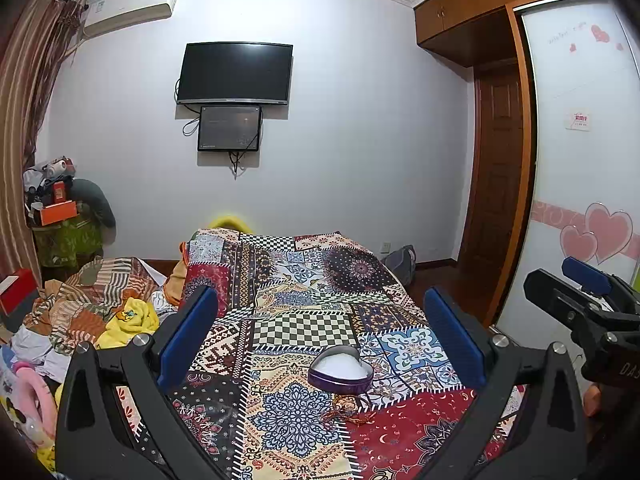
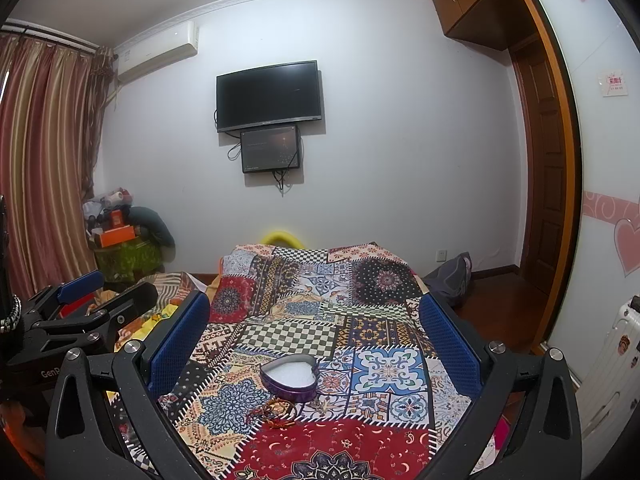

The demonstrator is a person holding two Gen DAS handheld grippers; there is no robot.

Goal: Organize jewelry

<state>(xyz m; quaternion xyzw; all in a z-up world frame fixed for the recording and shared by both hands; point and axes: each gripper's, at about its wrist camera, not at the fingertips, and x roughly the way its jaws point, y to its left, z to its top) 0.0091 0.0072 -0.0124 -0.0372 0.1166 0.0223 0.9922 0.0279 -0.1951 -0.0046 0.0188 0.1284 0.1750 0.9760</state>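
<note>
Both my left gripper (image 1: 320, 336) and right gripper (image 2: 316, 340) gape wide, empty. The heart tin (image 1: 341, 369) sits ahead between their fingers on the bed (image 1: 304, 280), with what looks like a tangled bracelet (image 2: 276, 410) just before it.

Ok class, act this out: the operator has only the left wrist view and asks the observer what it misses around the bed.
Operator: Anything to the right that I can't see?
Observer: A white suitcase with stickers stands by the wardrobe.
Operator: How does my gripper look from outside?
Observer: The left gripper is open and holds nothing, off to the left of the heart tin.
</note>
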